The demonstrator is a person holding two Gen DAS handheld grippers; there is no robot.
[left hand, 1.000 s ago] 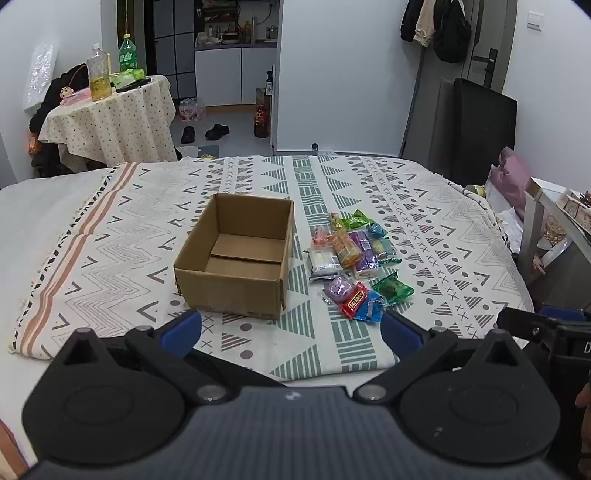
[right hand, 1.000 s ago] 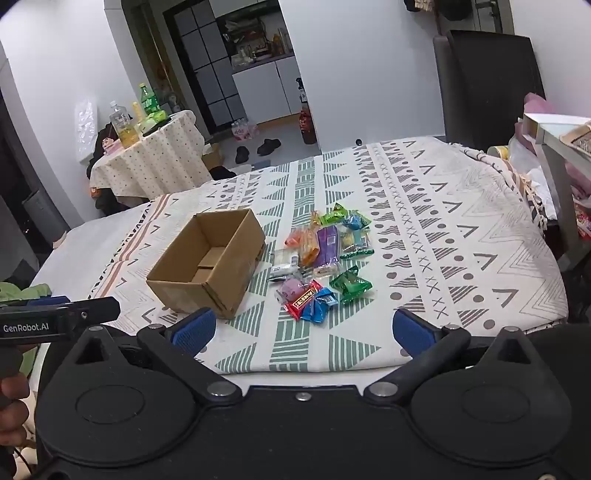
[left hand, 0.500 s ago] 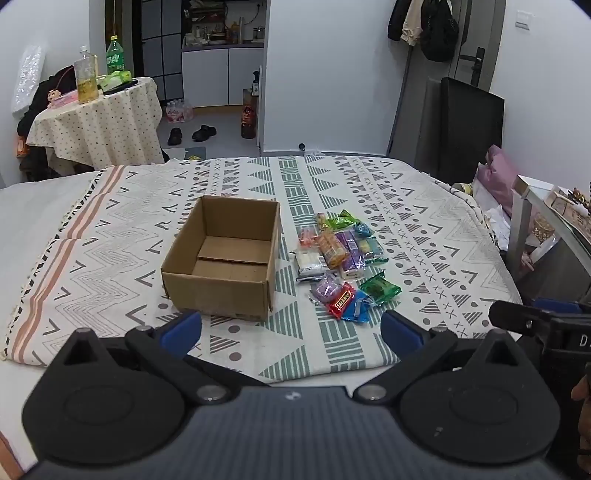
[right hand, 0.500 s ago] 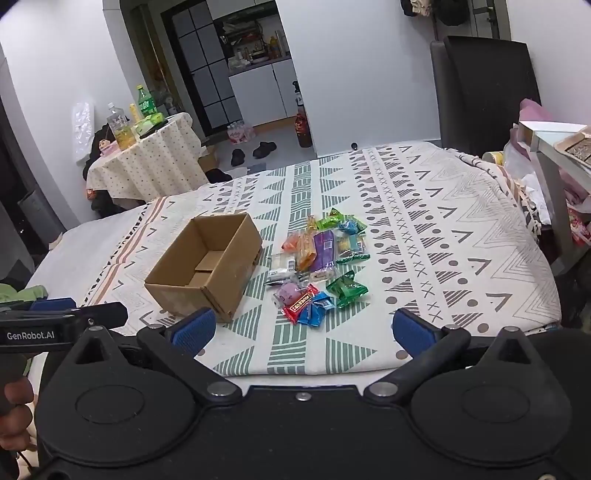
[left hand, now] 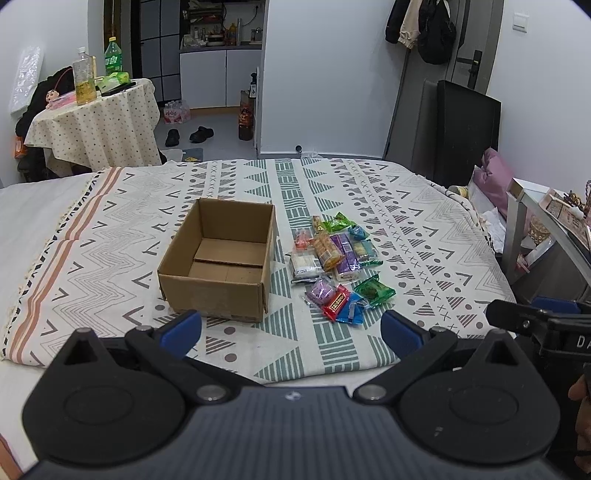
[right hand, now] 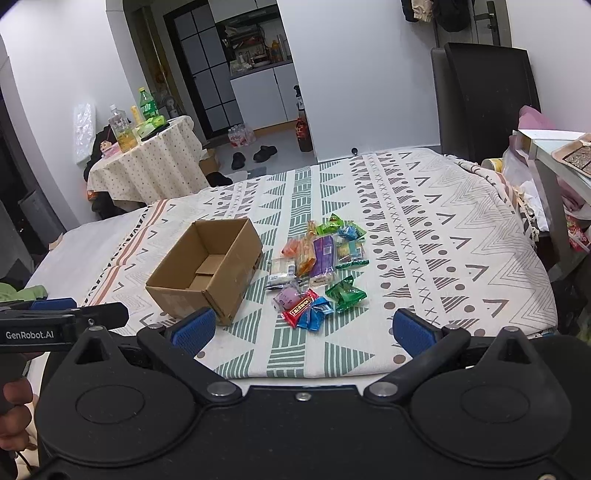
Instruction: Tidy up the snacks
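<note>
Left gripper (left hand: 291, 330) and right gripper (right hand: 301, 326) both gape wide, empty, above the bed's (left hand: 424, 221) near edge. Box (left hand: 221, 258) sits mid-bed, empty. Snacks (left hand: 334, 264) lie heaped just beside its right wall.

A patterned bedspread (left hand: 406, 206), a cloth-covered round table (left hand: 92, 129) bearing bottles (left hand: 84, 75).

A lived-in studio home: a bed under a geometric-patterned cotton blanket (left hand: 406, 206), a round table draped in dotted cream cloth (left hand: 92, 125), dark coats hung by the door (left hand: 424, 26), black slippers on the floor (left hand: 188, 134).
</note>
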